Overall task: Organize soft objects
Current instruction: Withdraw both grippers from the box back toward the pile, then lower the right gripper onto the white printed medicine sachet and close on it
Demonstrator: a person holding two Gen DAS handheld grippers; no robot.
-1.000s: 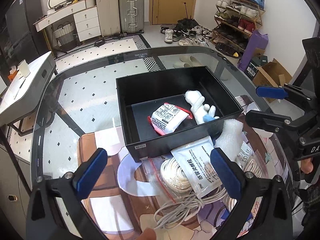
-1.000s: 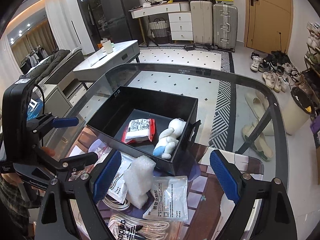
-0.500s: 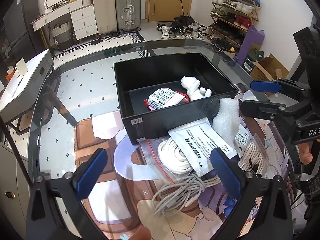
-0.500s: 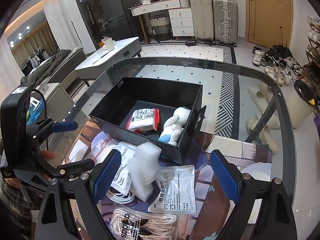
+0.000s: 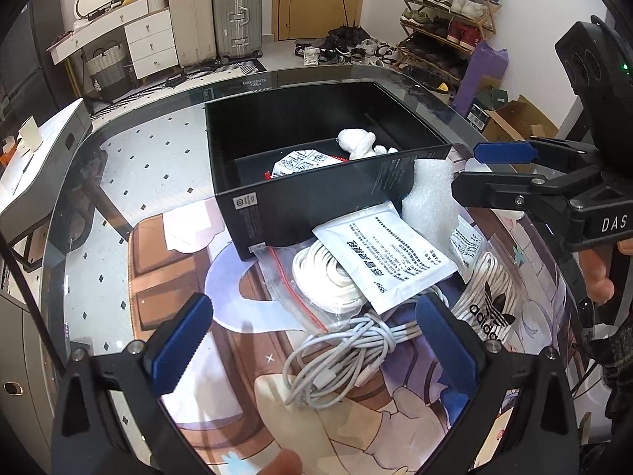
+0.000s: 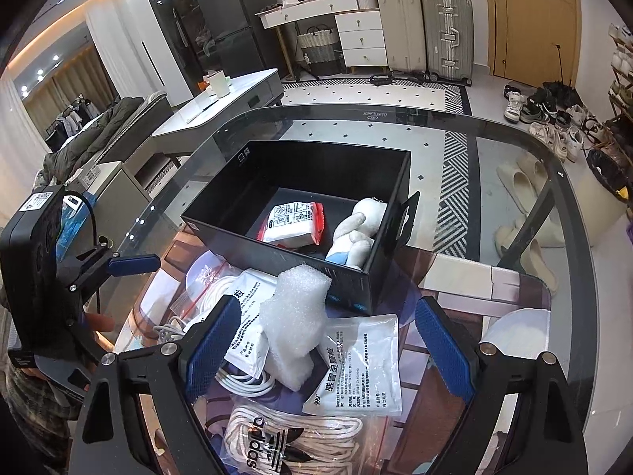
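Observation:
A black box (image 5: pixel 316 198) (image 6: pixel 285 253) on the glass table holds a tissue pack (image 5: pixel 304 160) (image 6: pixel 294 223) and a white plush toy (image 5: pixel 358 142) (image 6: pixel 356 229). In front of it lie a white foam wrap (image 5: pixel 429 198) (image 6: pixel 294 328), white sachets (image 5: pixel 387 253) (image 6: pixel 360 360), bagged white rope (image 5: pixel 324 281), a white cable bundle (image 5: pixel 340 356) and Adidas laces (image 5: pixel 488 301) (image 6: pixel 285 443). My left gripper (image 5: pixel 312 340) stands open over the cable bundle. My right gripper (image 6: pixel 328 342) (image 5: pixel 474 170) is open, with the foam wrap below and between its fingers, untouched.
A printed mat (image 5: pixel 166 277) covers the near part of the table. The glass edge (image 6: pixel 514 126) curves around the far side. Below and beyond are slippers (image 6: pixel 522 186), suitcases (image 5: pixel 237 16), a shoe rack (image 5: pixel 447 12) and a white side table (image 6: pixel 221 103).
My left gripper has drawn back toward the near pile, so the cable bundle now lies between its fingers and the box sits farther off. The right gripper has barely moved.

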